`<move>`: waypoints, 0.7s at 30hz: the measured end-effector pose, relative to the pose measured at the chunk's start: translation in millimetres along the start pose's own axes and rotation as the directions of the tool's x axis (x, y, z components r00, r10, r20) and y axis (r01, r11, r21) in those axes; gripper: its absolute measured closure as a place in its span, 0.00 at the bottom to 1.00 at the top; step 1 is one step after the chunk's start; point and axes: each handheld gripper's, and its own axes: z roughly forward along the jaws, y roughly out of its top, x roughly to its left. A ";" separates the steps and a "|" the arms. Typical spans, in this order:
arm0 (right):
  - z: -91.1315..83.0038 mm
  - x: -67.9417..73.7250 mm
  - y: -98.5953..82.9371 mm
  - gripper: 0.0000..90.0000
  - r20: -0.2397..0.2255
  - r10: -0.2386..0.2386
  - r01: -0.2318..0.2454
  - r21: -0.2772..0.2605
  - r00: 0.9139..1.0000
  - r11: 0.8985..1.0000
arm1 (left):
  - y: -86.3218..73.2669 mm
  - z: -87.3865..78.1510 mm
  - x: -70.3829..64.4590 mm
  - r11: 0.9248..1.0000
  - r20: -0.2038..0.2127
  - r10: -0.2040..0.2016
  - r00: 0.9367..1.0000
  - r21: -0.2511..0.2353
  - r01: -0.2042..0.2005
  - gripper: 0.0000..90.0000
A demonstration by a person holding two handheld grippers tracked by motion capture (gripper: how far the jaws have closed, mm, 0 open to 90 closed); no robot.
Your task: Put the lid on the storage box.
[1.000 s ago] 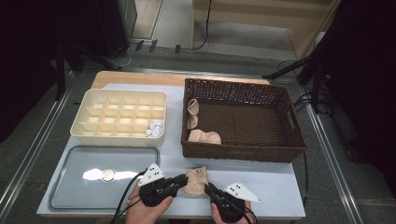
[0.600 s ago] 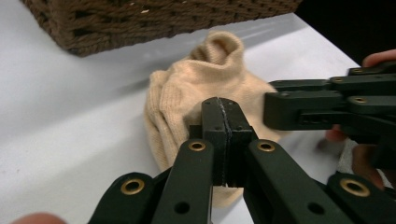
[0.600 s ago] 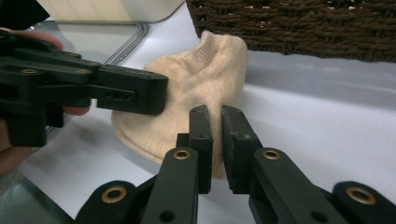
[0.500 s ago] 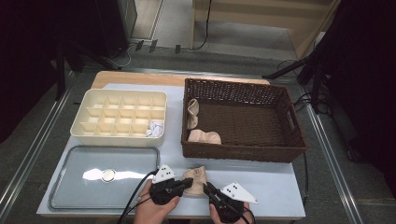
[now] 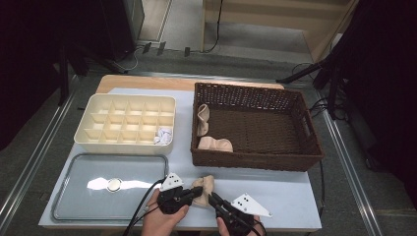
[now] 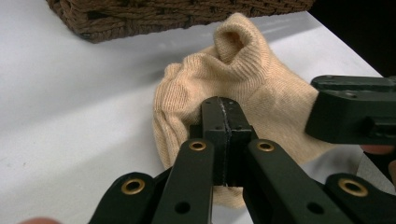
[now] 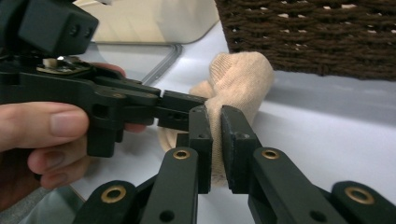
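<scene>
surface [image 5: 295, 196]: pale blue-white, carried on a wooden top
sock [image 5: 204, 189]: lain on near edge, before wicker basket [image 5: 255, 125]
left tongs [image 6: 225, 122]: clamped on sock
right tongs [image 7: 214, 135]: sock pinched
room: dark, grey floor

On the table [image 5: 295, 196], at the near edge, between both grippers: a sock [image 5: 204, 189], touching the left gripper [image 5: 193, 193] on its left side and the right gripper [image 5: 213, 198] on its right. Left of the sock, a tray [image 5: 74, 206] with a small round thing [image 5: 114, 184] in it. Behind the tray, a divided box [image 5: 98, 104], a crumpled bit [image 5: 163, 135] in its near right compartment. Right of the box, behind the sock, a basket [image 5: 255, 160], two more socks [image 5: 215, 143] against its left wall, one behind the other.
</scene>
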 end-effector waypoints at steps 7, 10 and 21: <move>8.5 17.0 -0.3 0.95 -0.022 -0.110 0.111 0.006 0.994 0.994 | -1.5 0.8 1.6 0.999 0.013 -0.034 0.999 -0.009 0.034 1.00; 11.5 20.8 -1.1 0.95 -0.016 -0.134 0.134 0.015 0.991 0.991 | -1.4 0.7 2.8 0.999 0.022 -0.042 0.999 -0.009 0.042 1.00; 25.4 30.1 -4.9 0.95 0.014 -0.185 0.184 0.053 0.983 0.982 | 10.1 -26.3 16.4 0.996 0.018 -0.066 0.998 -0.051 0.067 0.99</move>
